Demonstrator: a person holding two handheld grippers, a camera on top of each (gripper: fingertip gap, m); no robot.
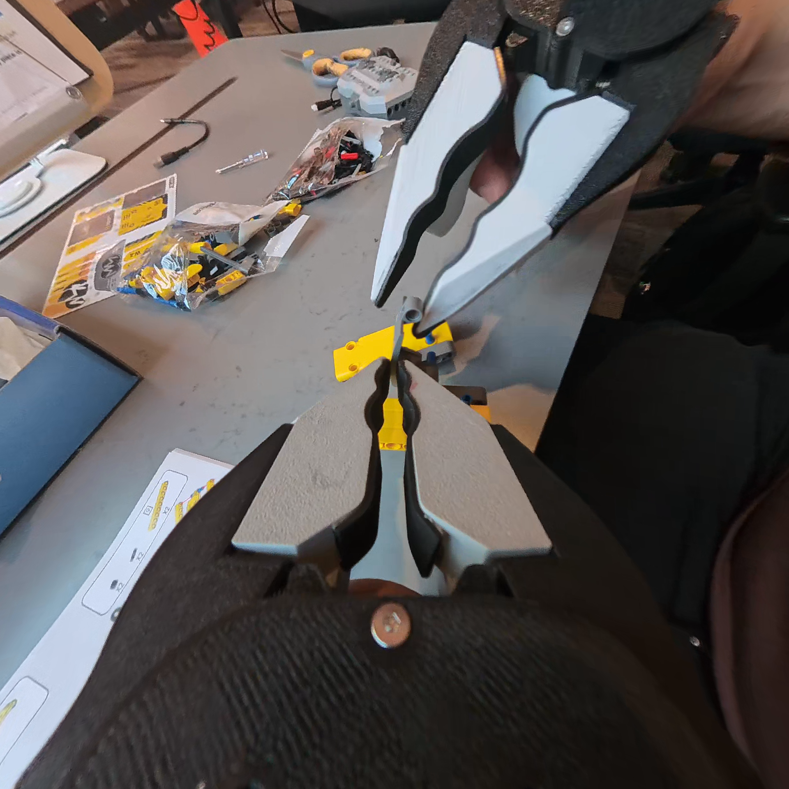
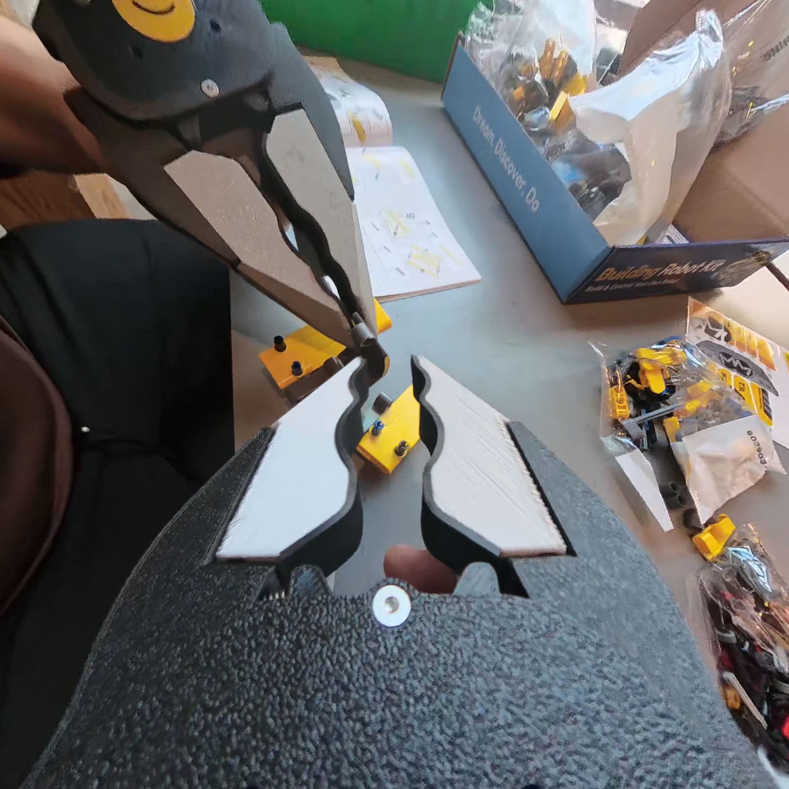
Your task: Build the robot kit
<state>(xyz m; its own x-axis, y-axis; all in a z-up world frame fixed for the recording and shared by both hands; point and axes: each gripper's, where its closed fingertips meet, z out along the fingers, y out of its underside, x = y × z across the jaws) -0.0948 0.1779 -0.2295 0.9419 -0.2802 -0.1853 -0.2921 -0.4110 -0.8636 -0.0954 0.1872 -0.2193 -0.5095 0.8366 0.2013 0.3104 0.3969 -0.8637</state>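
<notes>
Pinching grey beam (image 1: 400, 337) upright, left gripper (image 1: 395, 369); right gripper (image 1: 401, 316) parted.

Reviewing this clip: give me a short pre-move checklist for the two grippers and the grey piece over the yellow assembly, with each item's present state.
1. Left gripper closed on the grey beam: ok, jaws pinched on its lower end.
2. Right gripper open: ok, clear gap between its fingers.
3. Right gripper positioned at the beam's free end: ok, its tips straddle the top of the beam.
4. Right gripper touching the beam: cannot tell, one fingertip is very close.
5. Yellow assembly resting on the grey table: ok, it lies flat beneath both grippers.
6. Beam seated on the assembly: cannot tell, the joint is hidden by the fingers.
</notes>
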